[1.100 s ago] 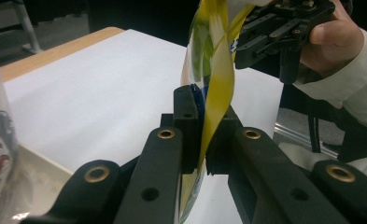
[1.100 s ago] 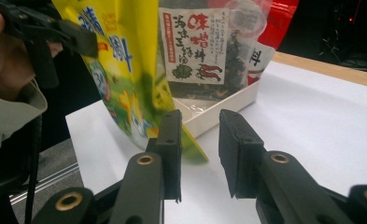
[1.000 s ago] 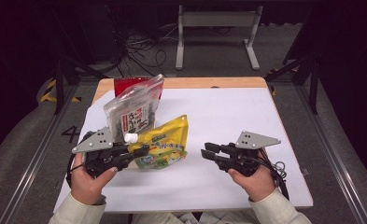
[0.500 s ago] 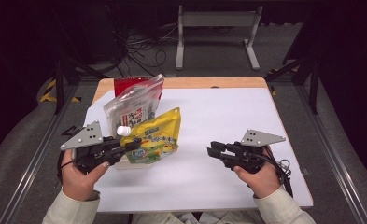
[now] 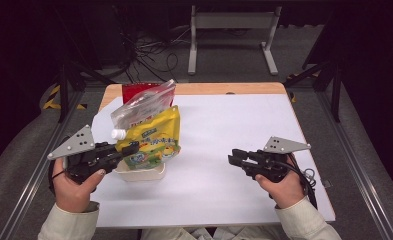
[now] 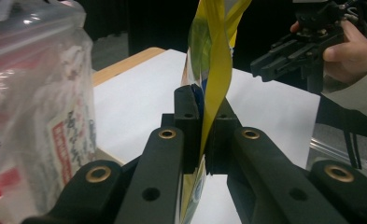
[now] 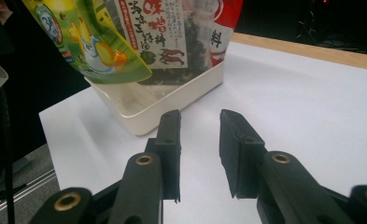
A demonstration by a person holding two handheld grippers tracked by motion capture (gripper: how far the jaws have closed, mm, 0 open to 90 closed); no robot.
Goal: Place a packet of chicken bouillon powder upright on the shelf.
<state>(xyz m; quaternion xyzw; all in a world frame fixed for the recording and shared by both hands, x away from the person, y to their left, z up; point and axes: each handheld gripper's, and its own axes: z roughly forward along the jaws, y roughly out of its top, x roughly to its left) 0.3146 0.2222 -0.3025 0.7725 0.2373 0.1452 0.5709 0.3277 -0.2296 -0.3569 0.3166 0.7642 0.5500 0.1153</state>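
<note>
Two claws are at work over the white worktop (image 5: pixel 224 150). The left claw (image 5: pixel 129 150) is clamped on the edge of a yellow spouted drink pouch (image 5: pixel 154 140), lifted so its lower end hangs over a cream plastic tray (image 5: pixel 141 174); the left gripper view shows the yellow film pinched flat between the black pads (image 6: pixel 188 116). Just behind the pouch, a clear bag of dried snack with red printing (image 5: pixel 141 105) stands in the same tray, leaning toward the far left corner of the worktop. The right claw (image 5: pixel 234 159) hovers above the bare sheet, well apart from the tray, its jaws narrowly parted with nothing between them and pointing toward the pouch.
</note>
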